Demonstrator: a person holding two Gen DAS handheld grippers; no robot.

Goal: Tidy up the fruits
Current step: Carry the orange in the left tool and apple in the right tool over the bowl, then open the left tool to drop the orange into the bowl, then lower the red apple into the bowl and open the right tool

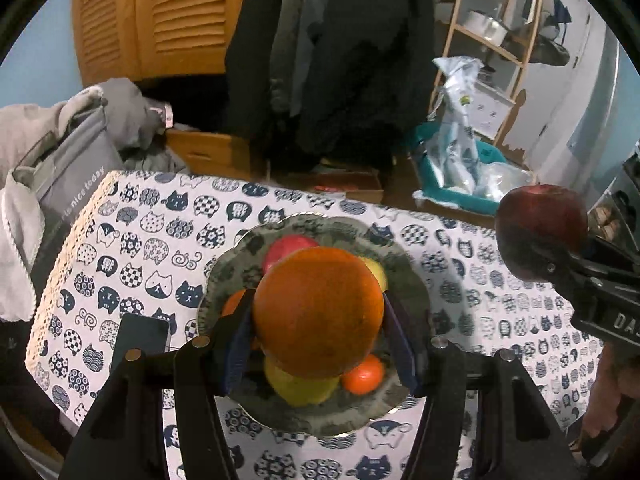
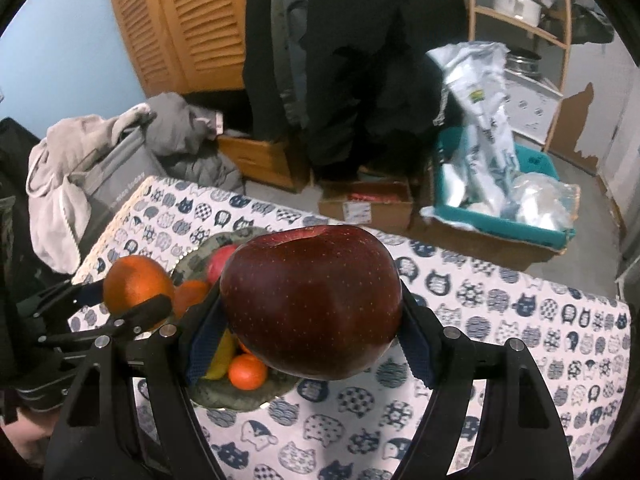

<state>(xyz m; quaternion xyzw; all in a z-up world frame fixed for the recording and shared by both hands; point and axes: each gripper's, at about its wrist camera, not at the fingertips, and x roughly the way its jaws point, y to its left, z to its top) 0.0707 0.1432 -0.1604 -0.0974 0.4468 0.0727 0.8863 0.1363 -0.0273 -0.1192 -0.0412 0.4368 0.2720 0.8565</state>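
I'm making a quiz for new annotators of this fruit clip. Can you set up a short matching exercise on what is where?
Things:
1. orange
2. dark red apple
3. small tangerine
4. teal bin

Places:
A. on the floor beyond the table
B. lying in the patterned plate
C. clamped in the right gripper
D. clamped in the left gripper

Pairs: 1-D, 2-C, 3-B, 4-A
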